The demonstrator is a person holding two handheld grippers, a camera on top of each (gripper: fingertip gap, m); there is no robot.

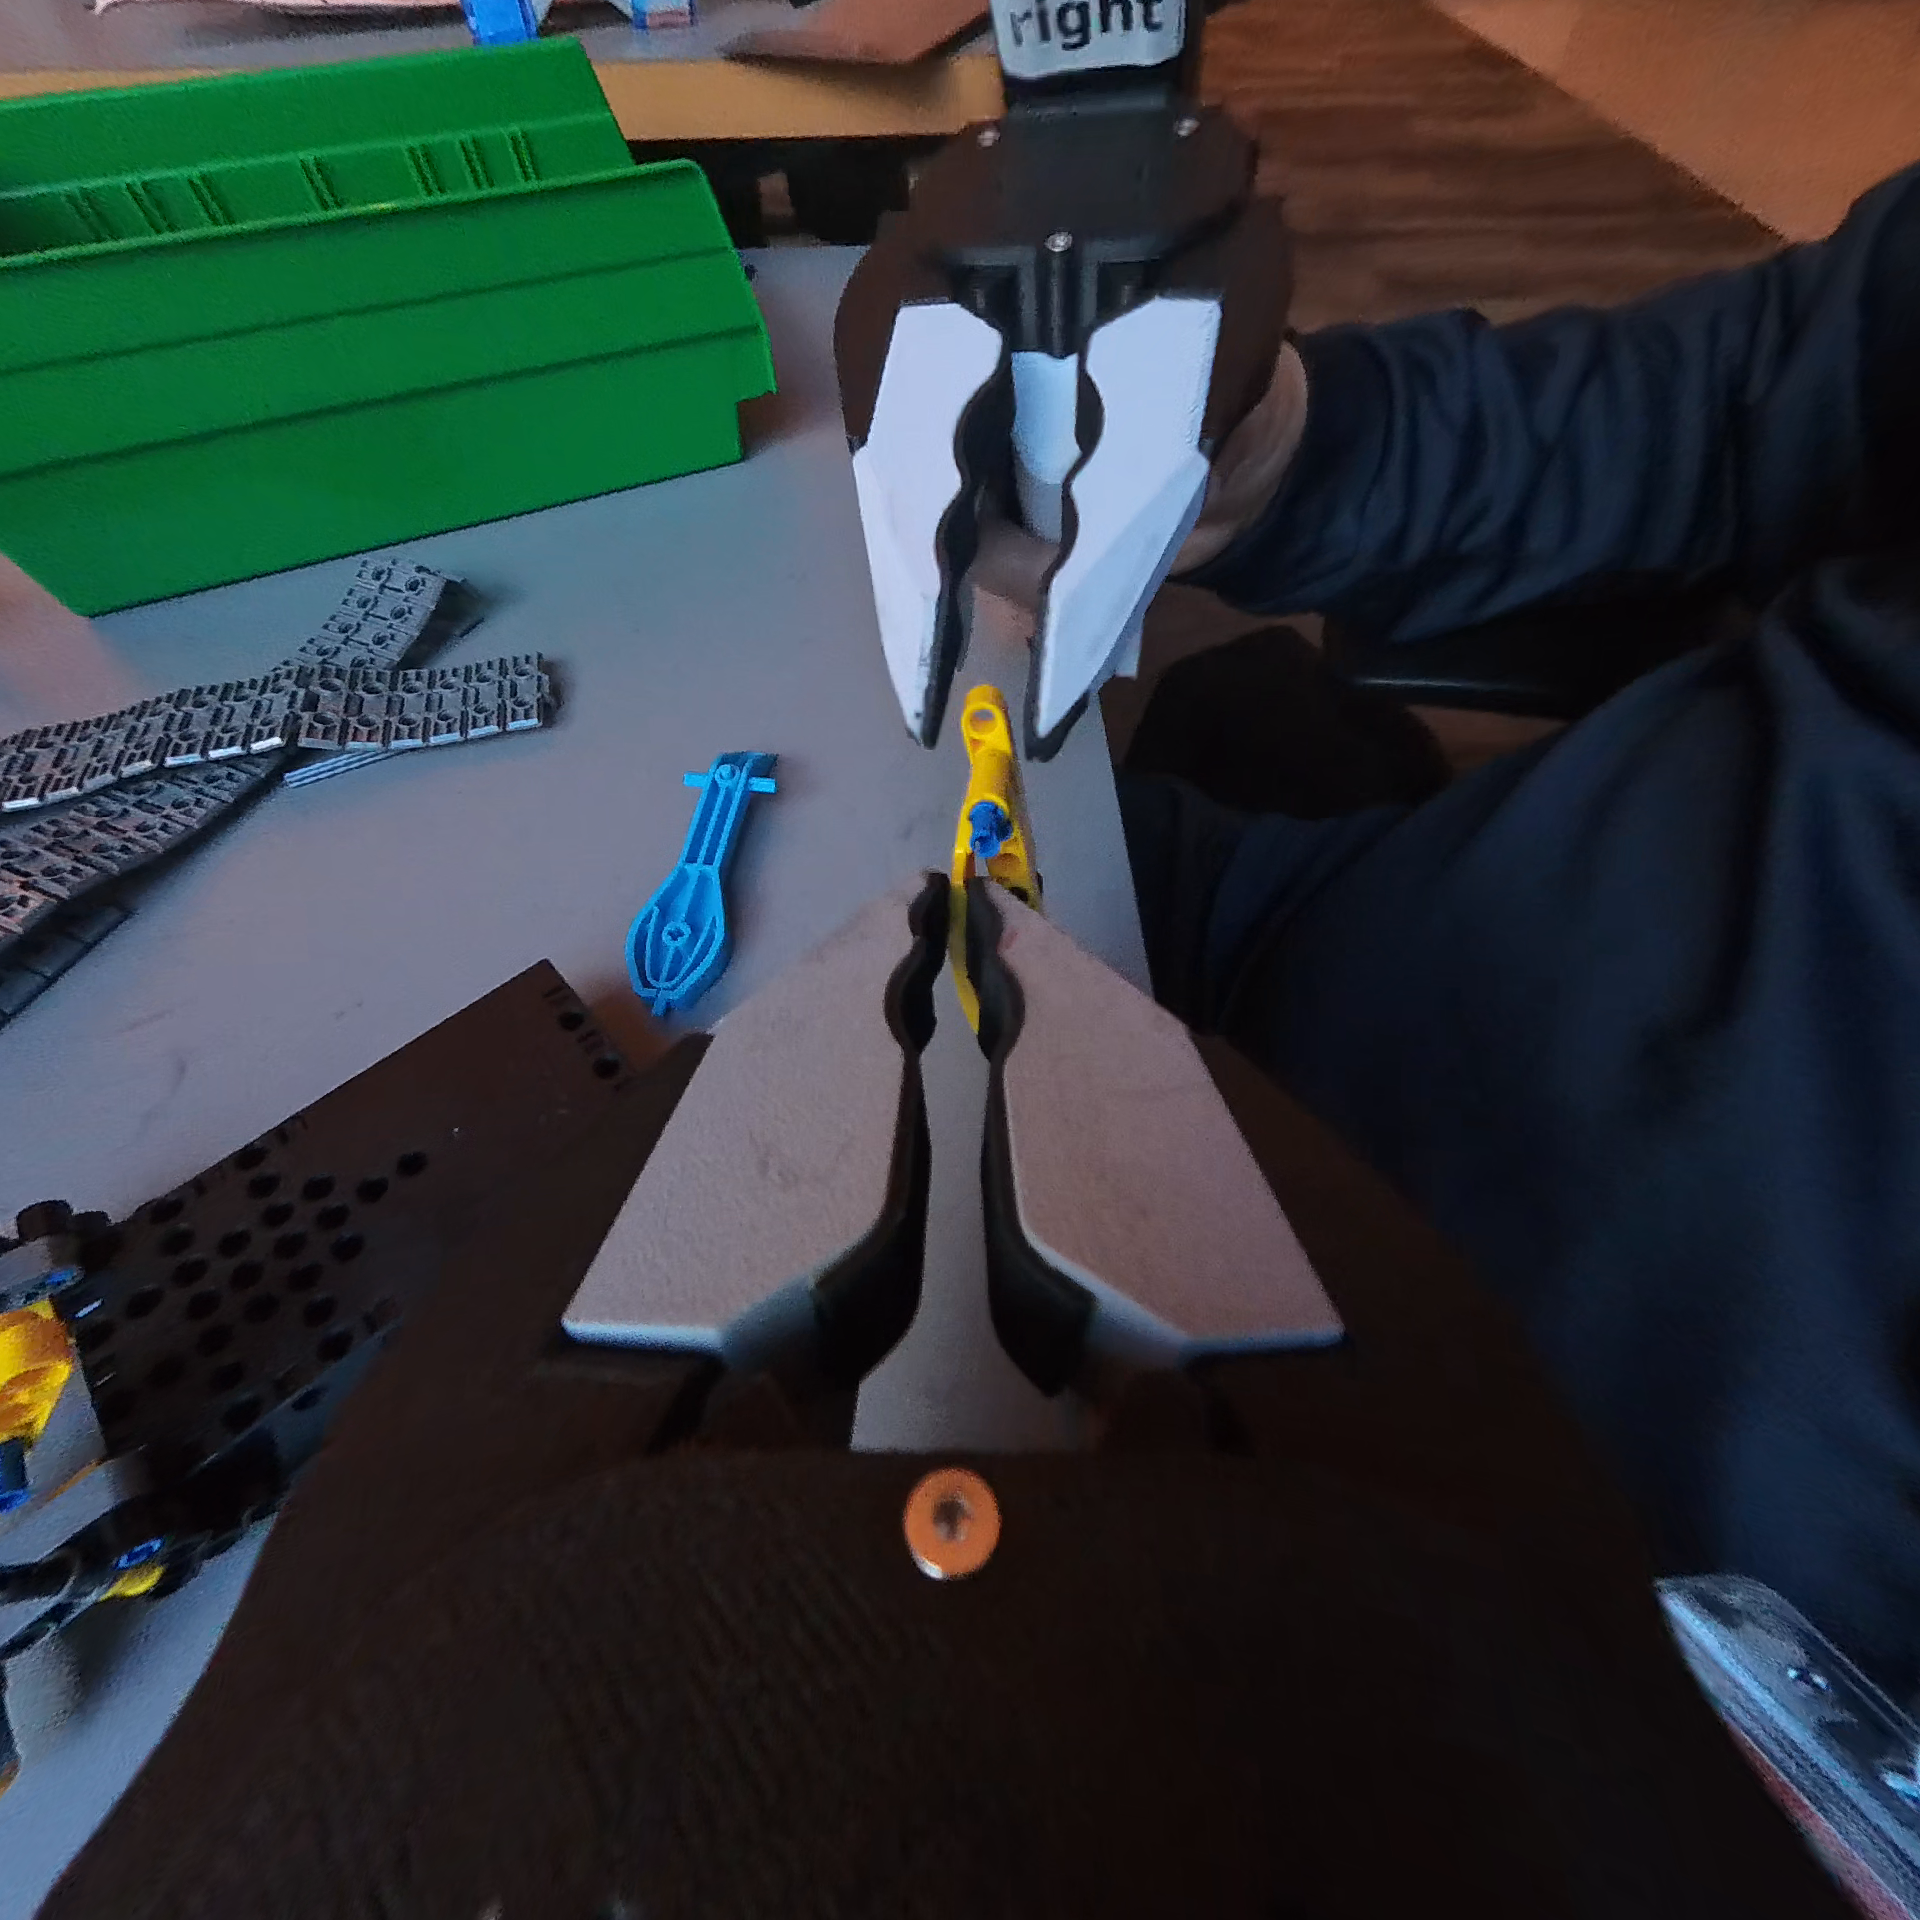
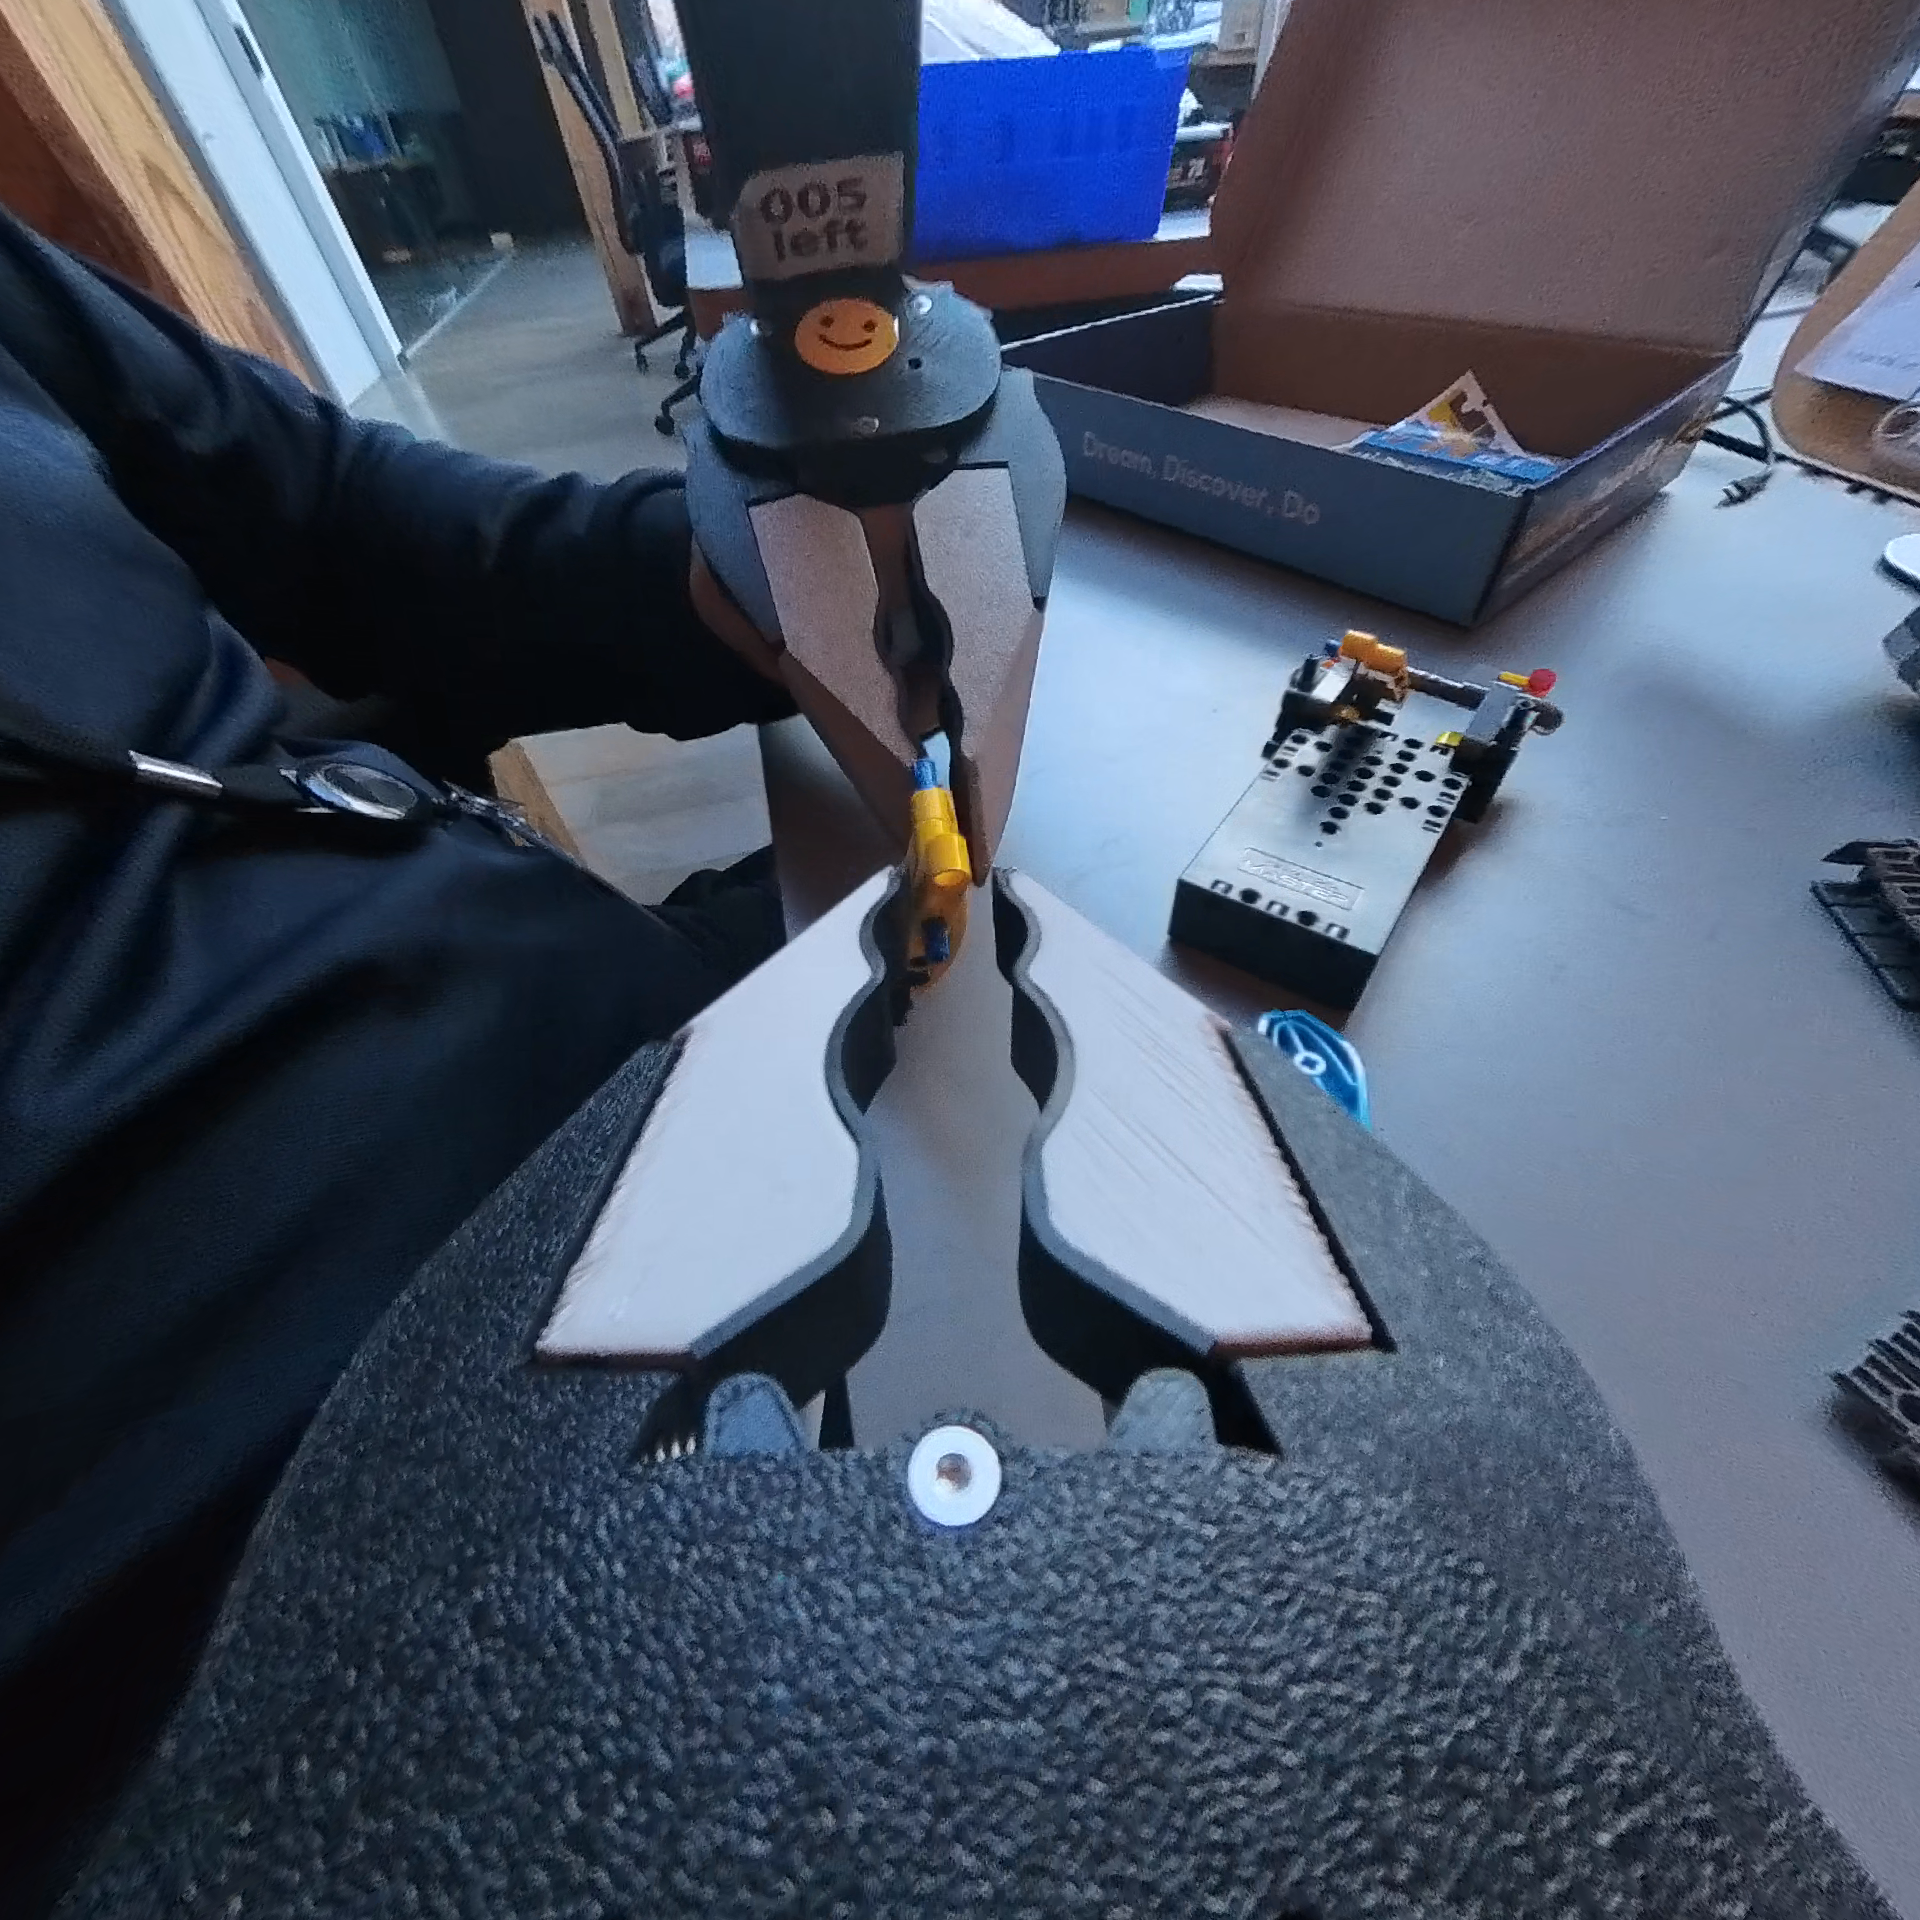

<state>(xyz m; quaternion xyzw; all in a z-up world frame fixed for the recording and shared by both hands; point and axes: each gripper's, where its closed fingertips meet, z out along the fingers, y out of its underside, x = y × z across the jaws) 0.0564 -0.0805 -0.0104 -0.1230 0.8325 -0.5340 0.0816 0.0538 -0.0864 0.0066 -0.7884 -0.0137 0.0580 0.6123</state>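
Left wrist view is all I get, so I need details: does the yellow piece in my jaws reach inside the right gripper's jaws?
Observer: Yes, the yellow piece sits inside the open right gripper, nearer the finger on the person's side.
Operator: Anything past the perforated black base?
Observer: An open cardboard box stands on the table behind it.
Operator: What's on the base?
Observer: A small black and yellow assembly with a red part, at its far end.
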